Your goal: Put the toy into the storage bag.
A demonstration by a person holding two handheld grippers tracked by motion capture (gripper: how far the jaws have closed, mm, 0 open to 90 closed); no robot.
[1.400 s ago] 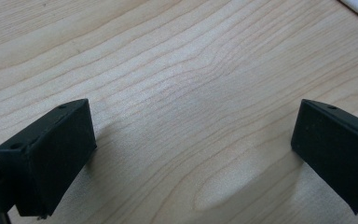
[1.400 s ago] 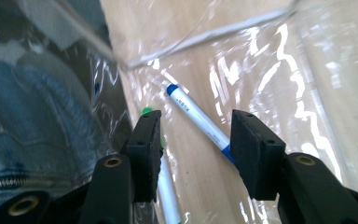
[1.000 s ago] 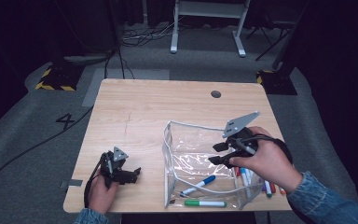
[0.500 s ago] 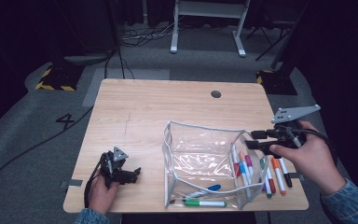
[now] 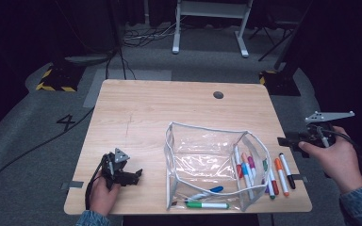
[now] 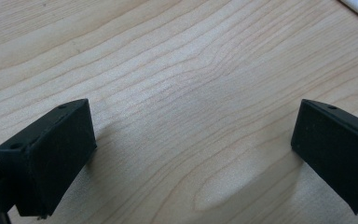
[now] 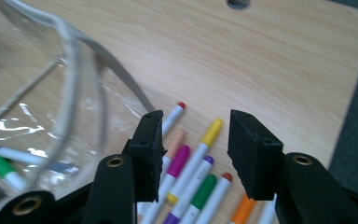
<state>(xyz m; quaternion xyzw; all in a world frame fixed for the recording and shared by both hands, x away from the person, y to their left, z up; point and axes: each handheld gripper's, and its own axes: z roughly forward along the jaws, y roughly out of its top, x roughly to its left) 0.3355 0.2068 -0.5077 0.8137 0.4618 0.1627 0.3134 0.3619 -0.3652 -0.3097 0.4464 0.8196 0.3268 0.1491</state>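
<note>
A clear pouch (image 5: 207, 160) with a white zip rim stands open on the wooden table (image 5: 160, 113). A blue marker (image 5: 207, 192) and a green marker (image 5: 207, 205) lie inside it. Several coloured markers (image 5: 283, 172) lie in a row by its right side. My right gripper (image 5: 283, 141) hovers at the table's right edge, pointing left. In the right gripper view it (image 7: 193, 122) is open above the markers (image 7: 212, 130); its jaws have just been closing a little with nothing between them. My left gripper (image 5: 135, 176) rests open at the front left, over bare wood (image 6: 193, 112).
A round cable hole (image 5: 218, 94) sits near the table's far right. A white stand frame (image 5: 209, 28) and cables lie on the floor behind. Yellow-black tape (image 5: 54, 80) marks the floor at left. The table's far half is bare wood.
My right gripper has moved from above the pouch rightward to the table's right edge. The left gripper has stayed in place.
</note>
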